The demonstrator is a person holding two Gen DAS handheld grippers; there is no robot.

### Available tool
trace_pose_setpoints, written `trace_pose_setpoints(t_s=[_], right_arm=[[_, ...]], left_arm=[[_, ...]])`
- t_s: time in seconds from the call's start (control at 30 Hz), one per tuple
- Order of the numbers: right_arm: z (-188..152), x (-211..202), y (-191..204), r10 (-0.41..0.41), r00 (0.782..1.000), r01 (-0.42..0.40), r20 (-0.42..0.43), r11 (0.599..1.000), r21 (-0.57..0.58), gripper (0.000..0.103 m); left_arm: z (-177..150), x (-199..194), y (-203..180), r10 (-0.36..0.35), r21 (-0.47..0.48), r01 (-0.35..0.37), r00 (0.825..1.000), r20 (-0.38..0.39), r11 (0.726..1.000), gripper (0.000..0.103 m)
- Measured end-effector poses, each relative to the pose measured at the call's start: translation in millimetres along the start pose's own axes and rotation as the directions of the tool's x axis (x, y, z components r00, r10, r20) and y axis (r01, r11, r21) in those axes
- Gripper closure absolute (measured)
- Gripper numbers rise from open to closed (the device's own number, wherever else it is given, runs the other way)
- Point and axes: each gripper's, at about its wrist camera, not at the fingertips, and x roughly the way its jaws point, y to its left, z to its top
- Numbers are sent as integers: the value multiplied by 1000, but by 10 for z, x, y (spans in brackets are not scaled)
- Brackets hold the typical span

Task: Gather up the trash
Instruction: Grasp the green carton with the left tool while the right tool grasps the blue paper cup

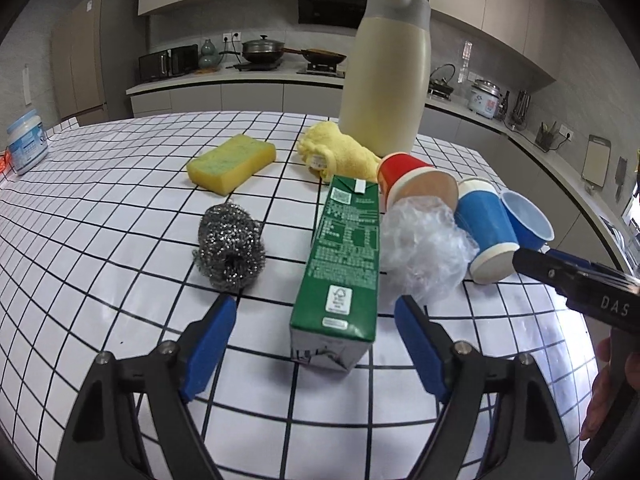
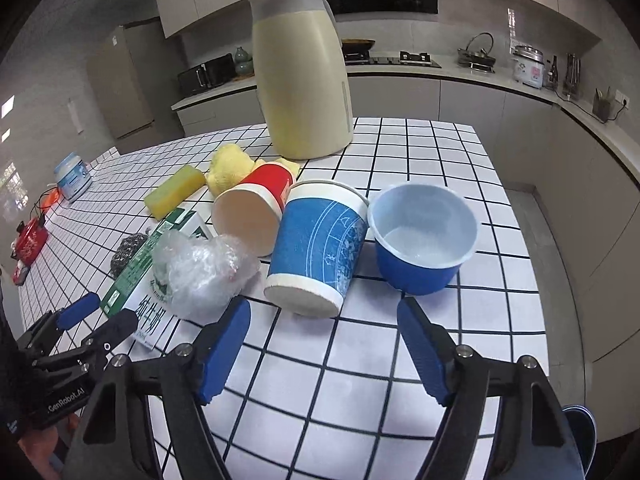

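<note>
On the black-gridded white tabletop (image 1: 100, 240) the trash lies in a loose cluster in front of a tall cream jug (image 1: 386, 76). A green milk carton (image 1: 344, 264) lies on its side, its near end reaching in between the tips of the left gripper (image 1: 316, 314), whose blue-padded fingers (image 1: 210, 344) stand wide apart and do not press on it. Just right of the carton sits a crumpled clear plastic wrap (image 1: 424, 244), touching a tipped red paper cup (image 1: 416, 182) behind it. A blue paper cup (image 2: 320, 248) lies on its side next to the red one, and a short blue tub (image 2: 420, 240) stands upright just beside it. The right gripper (image 2: 324, 336) hovers before the blue cup's base, fingers (image 2: 224, 356) wide, with nothing between them. Left of the carton are a steel scourer (image 1: 230, 248), a yellow sponge (image 1: 232, 162) and a yellow cloth (image 1: 340, 154); a white jar (image 1: 26, 140) stands well apart at the far left edge.
</note>
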Motion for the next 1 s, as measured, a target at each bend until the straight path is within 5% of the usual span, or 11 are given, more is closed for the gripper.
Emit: trace_pose_setpoints(t_s=[0.5, 0.6, 0.67, 1.0], right_arm=[[216, 554, 56, 0, 998, 3, -59, 999, 51, 35], [219, 613, 41, 5, 998, -1, -64, 998, 63, 39], [215, 620, 51, 6, 998, -2, -61, 998, 66, 40], [197, 480, 41, 24, 999, -22, -29, 997, 72, 42]], left_arm=[[117, 232, 68, -38, 10, 38, 998, -44, 999, 27], [136, 237, 68, -51, 12, 52, 998, -48, 999, 35], [139, 265, 71, -74, 12, 75, 995, -61, 997, 59], [171, 68, 71, -75, 15, 75, 997, -7, 997, 60]])
